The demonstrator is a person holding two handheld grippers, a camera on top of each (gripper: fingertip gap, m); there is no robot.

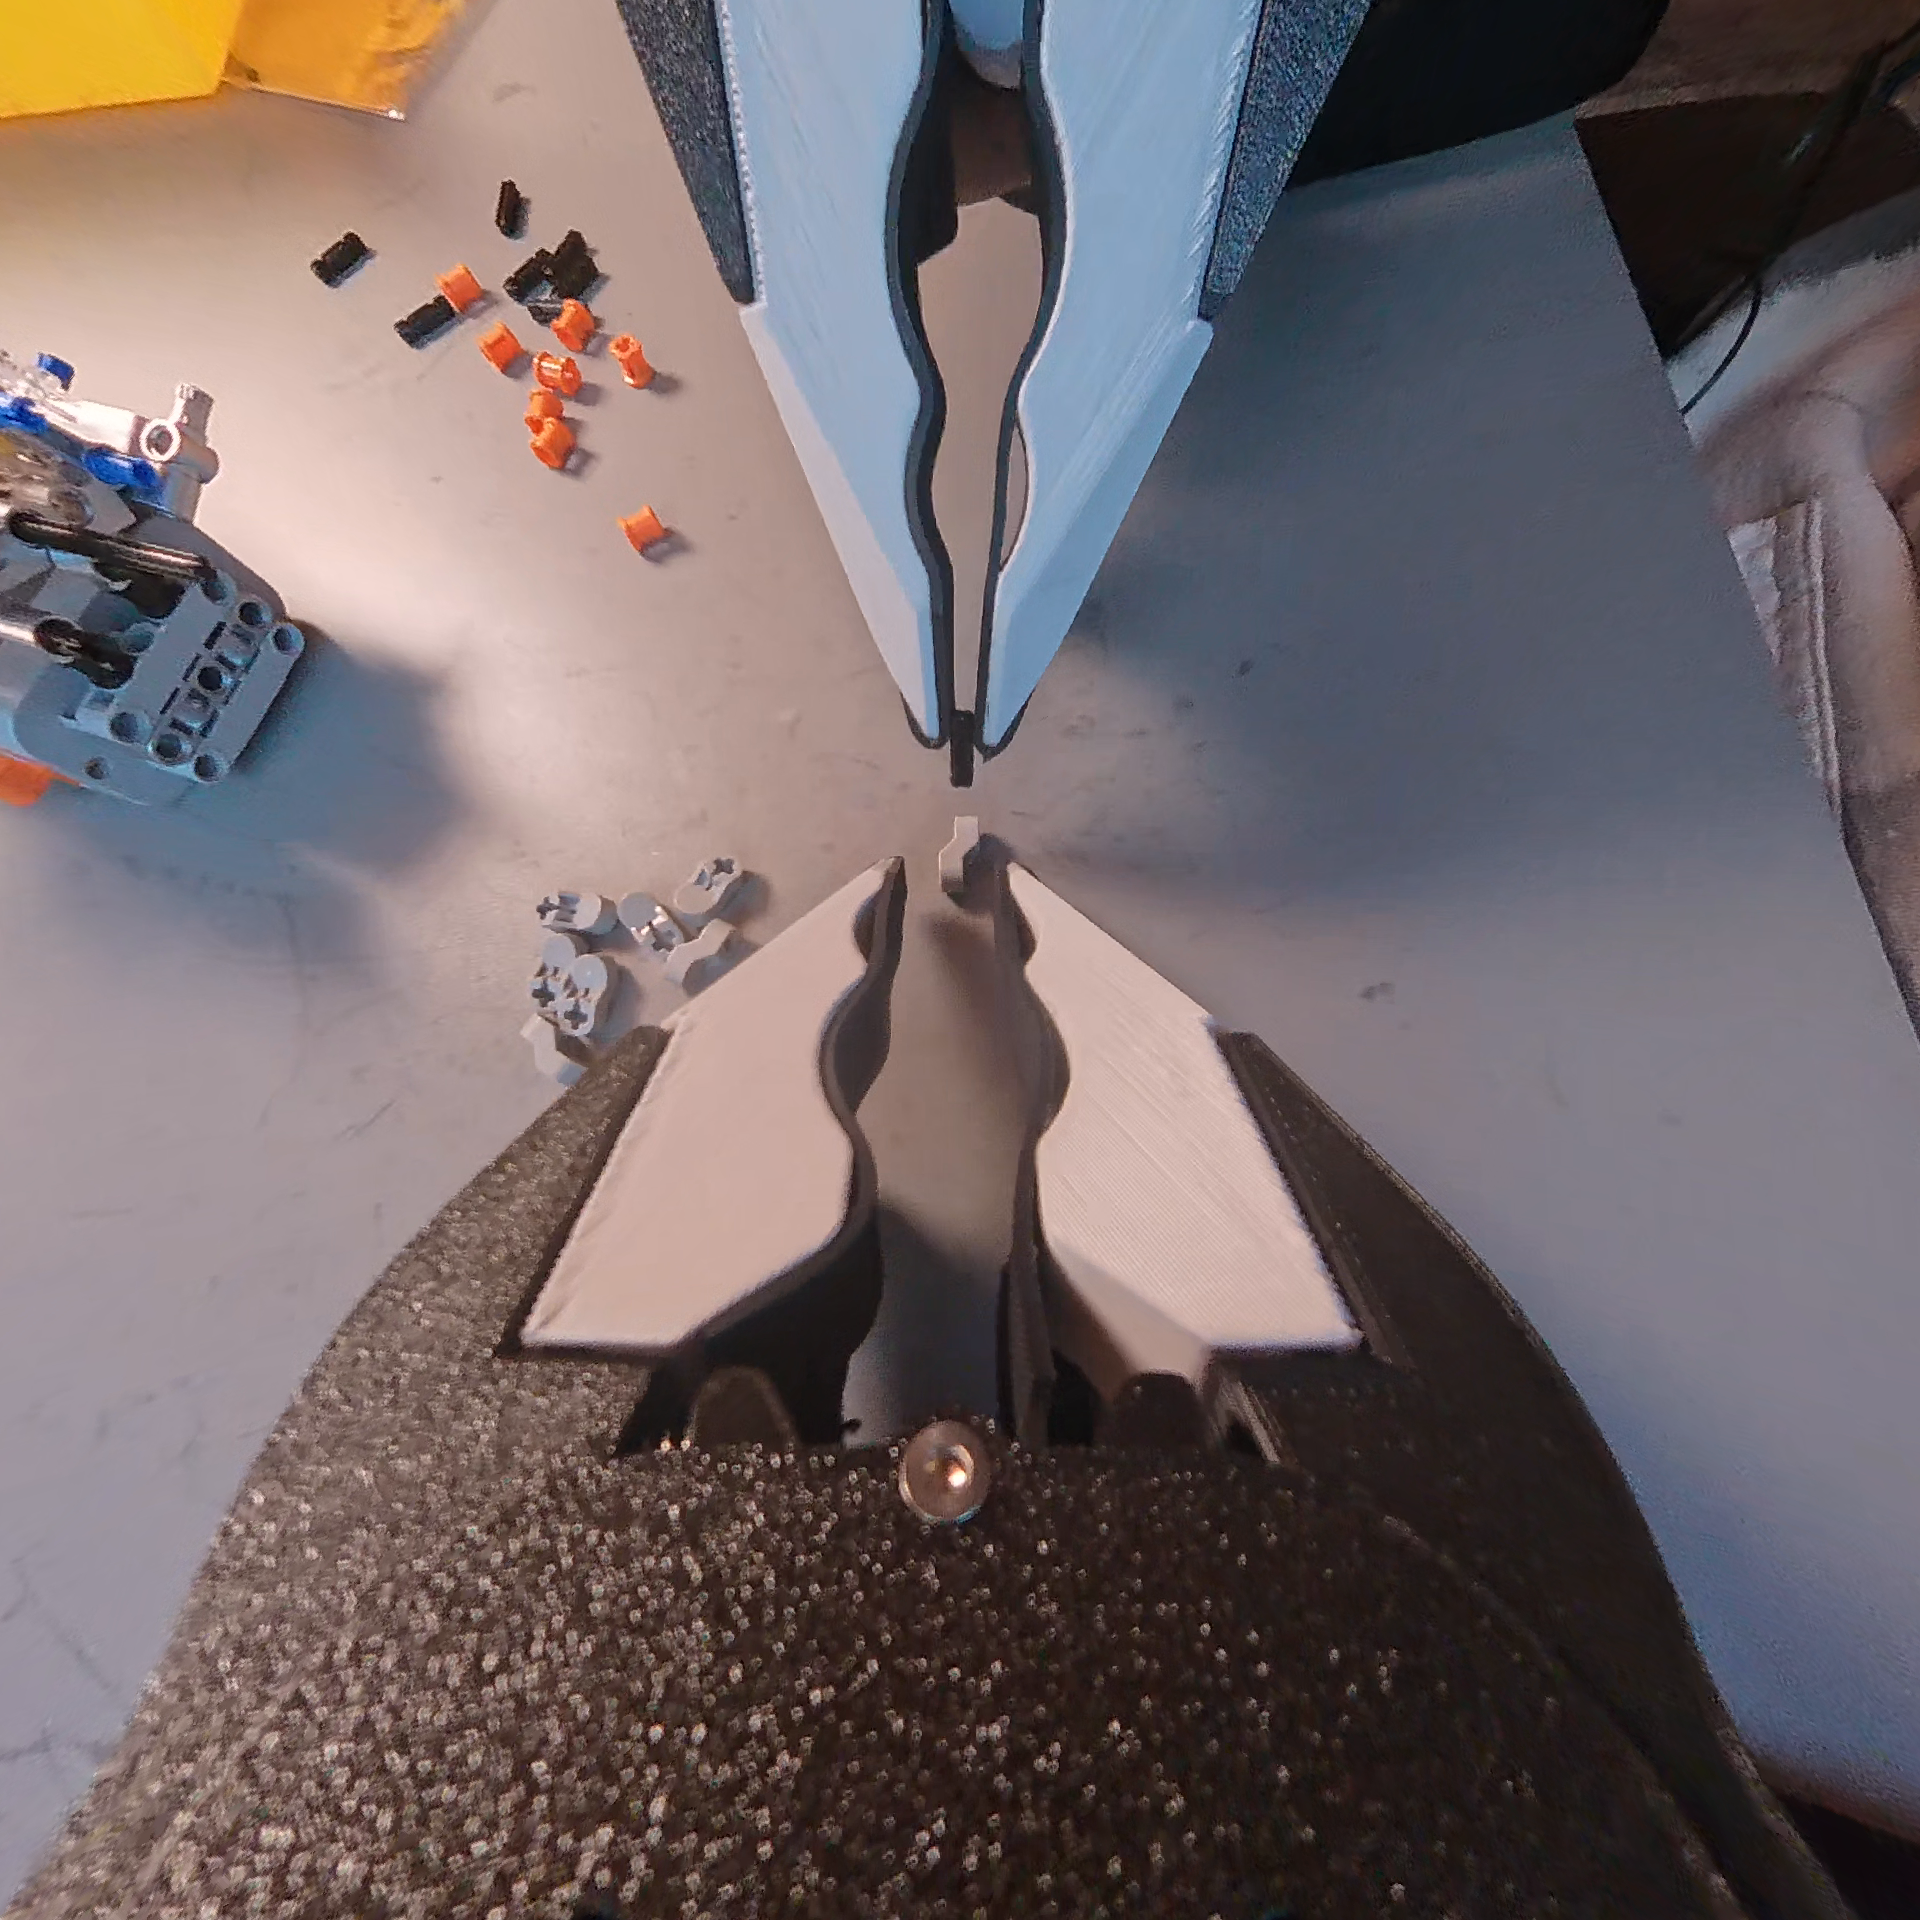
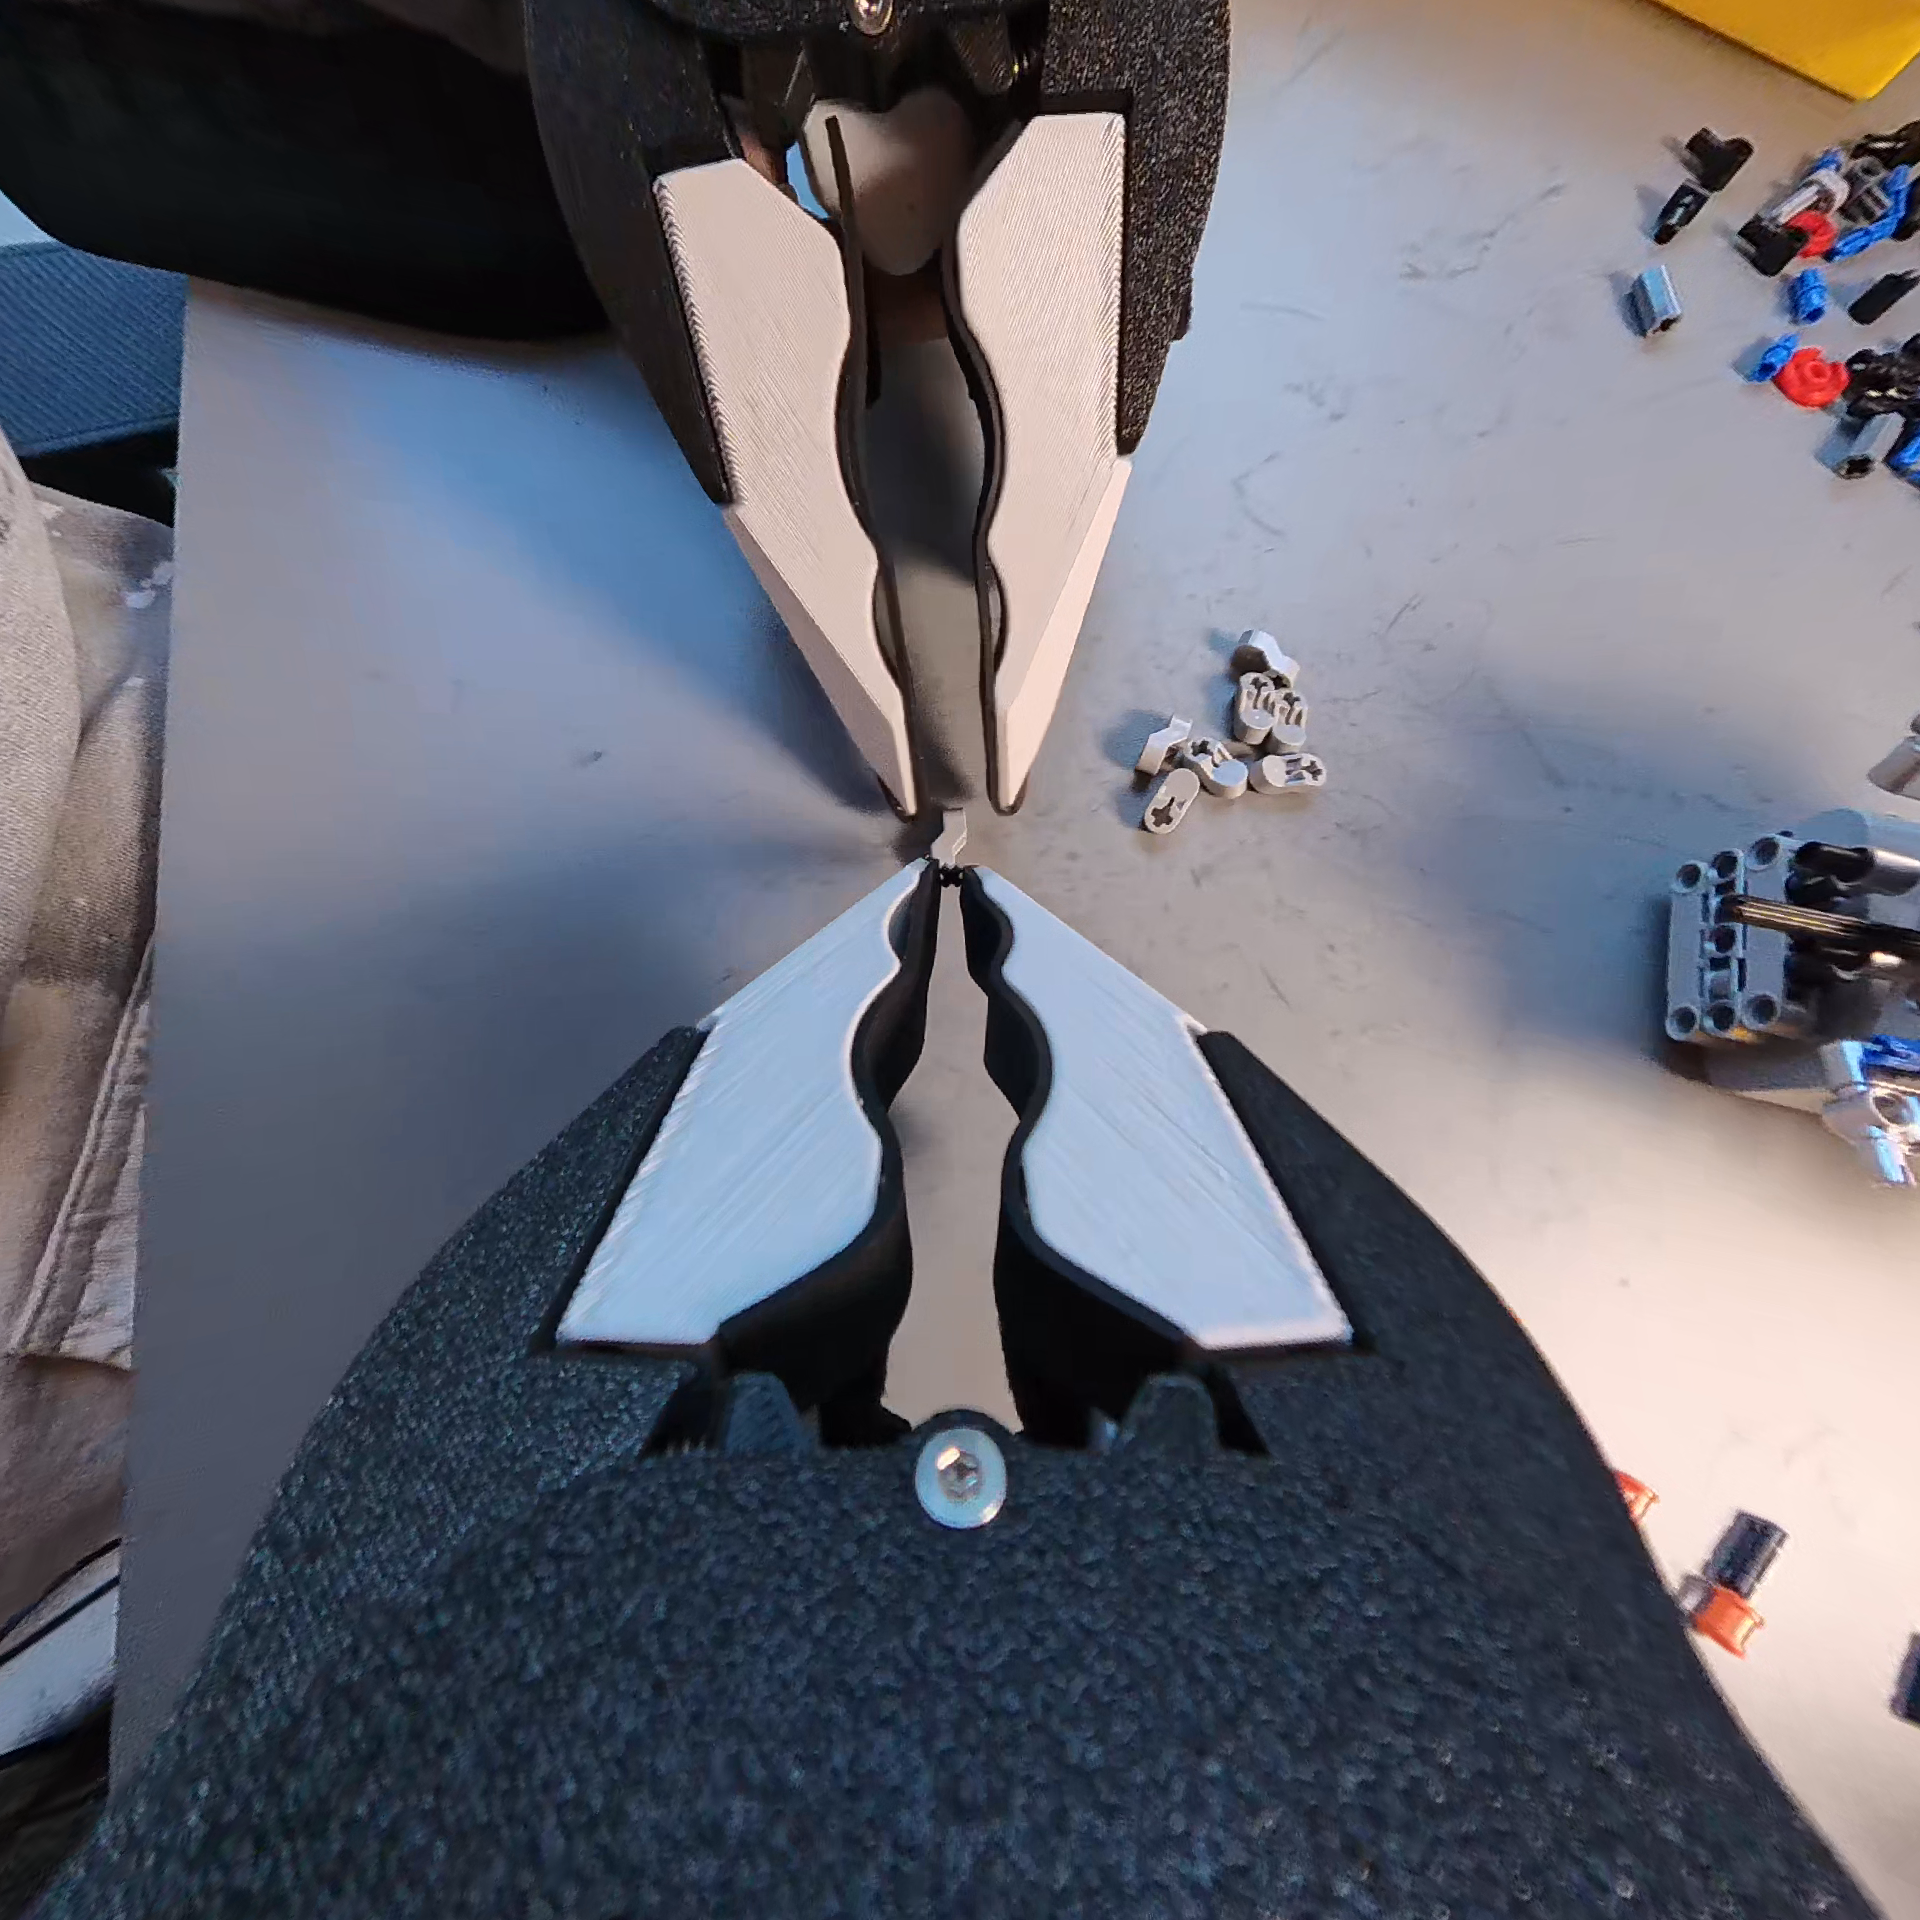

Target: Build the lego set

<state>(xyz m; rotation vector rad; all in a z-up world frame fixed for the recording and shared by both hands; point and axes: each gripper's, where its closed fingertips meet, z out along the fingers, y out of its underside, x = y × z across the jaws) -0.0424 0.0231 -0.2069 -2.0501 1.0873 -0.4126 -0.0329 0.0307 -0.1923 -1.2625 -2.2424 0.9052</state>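
The left tongs [image 1: 951,868] stand tip to tip with the right tongs [image 2: 943,878] above the grey tabletop [image 1: 1403,831]. The right tongs are pinched almost shut on a small black pin [image 1: 962,748], which juts from their tips toward the left pair; in the right wrist view only a dark speck of it shows. At the tips of the left tongs sits a small grey connector [image 1: 961,857], lying against the right-hand finger; the gap to the other finger looks wider than the piece, so whether it is truly gripped I cannot tell. Pin and connector are just apart. Beside the left tongs, to their left, lies a heap of grey connectors [image 1: 623,951]; farther ahead on that side are orange bushes [image 1: 556,379] mixed with black pins [image 1: 540,275], and a grey block assembly [image 1: 156,644] cut off by the frame edge. A yellow box [image 1: 156,47] shows only a corner. The dark shapes past the tabletop's edge are too blurred to name.
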